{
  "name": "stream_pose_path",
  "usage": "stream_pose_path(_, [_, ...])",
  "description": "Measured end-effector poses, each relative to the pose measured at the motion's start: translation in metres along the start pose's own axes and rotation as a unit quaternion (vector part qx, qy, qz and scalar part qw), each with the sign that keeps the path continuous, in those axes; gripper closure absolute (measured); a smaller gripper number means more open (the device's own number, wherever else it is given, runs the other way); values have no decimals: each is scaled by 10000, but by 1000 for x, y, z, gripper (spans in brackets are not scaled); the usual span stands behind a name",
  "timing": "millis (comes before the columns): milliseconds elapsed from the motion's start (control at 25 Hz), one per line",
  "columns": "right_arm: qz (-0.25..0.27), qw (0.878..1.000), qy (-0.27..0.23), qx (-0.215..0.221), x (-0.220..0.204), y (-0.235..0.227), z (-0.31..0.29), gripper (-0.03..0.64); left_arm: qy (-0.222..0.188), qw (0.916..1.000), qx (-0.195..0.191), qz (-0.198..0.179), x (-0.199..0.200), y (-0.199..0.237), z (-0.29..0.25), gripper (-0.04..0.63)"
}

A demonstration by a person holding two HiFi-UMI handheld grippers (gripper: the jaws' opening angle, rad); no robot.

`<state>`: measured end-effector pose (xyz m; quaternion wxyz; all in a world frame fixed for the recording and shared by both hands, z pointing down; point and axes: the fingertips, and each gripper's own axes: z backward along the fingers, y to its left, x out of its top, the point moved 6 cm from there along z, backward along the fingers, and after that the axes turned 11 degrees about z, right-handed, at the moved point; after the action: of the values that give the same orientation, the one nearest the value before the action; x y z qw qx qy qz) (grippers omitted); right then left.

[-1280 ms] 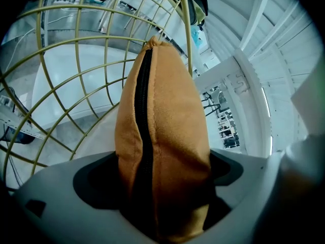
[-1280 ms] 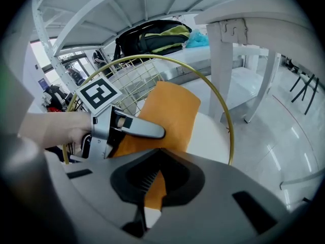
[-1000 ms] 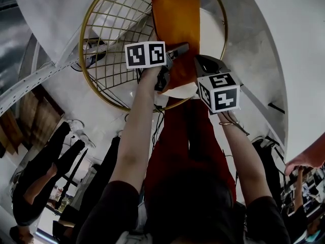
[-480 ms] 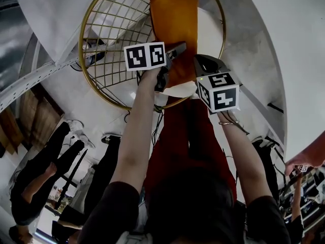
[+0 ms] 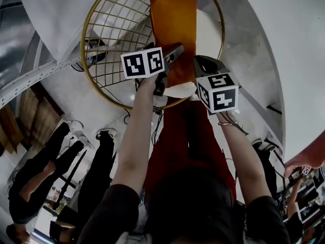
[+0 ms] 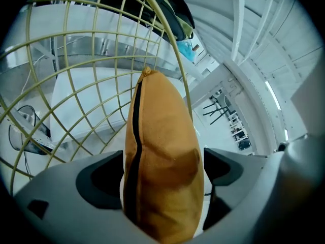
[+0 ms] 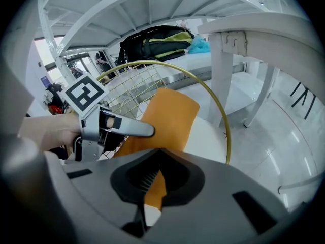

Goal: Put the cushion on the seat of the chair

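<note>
An orange cushion [image 5: 175,24] with a dark zip seam hangs on edge over a round gold-wire chair [image 5: 91,39] that has a white seat [image 5: 209,32]. My left gripper [image 5: 171,55] is shut on the cushion's near end, and the cushion [image 6: 162,151] fills the gap between its jaws. My right gripper [image 5: 197,67] is shut on the same near end from the right, pinching a thin edge of the cushion [image 7: 167,116]. In the right gripper view the left gripper [image 7: 114,127] shows beside the cushion, and the chair's gold rim [image 7: 216,103] curves behind it.
White desk frames and legs [image 7: 221,80] surround the chair. A black and green backpack [image 7: 155,42] lies on a white table behind it. People [image 5: 45,161] stand at the left of the head view. Cables and a dark object [image 6: 25,131] lie under the chair's wire back.
Both grippers have carried the cushion slightly farther over the chair; the left gripper's cube has shifted a little left. The people at the left have moved their feet.
</note>
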<state>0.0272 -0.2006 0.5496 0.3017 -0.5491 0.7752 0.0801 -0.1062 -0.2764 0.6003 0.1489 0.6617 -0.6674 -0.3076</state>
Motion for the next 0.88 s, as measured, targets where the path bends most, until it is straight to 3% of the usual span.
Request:
stream_pose_path(400, [14, 10000, -76, 26, 1, 4, 7, 598, -375, 9991, 100, -185, -1, -9, 16, 109])
stream_pose_path(600, [-23, 9999, -132, -4, 0, 3, 13, 598, -697, 9968, 231, -325, 0, -16, 28, 163])
stream_pose_path(760, [-57, 9998, -213, -1, 2, 3, 18, 598, -916, 9940, 330, -507, 0, -21, 37, 286])
stream_pose_path(880, [-76, 9996, -280, 7, 3, 3, 22, 598, -976, 9930, 287, -605, -1, -26, 42, 307])
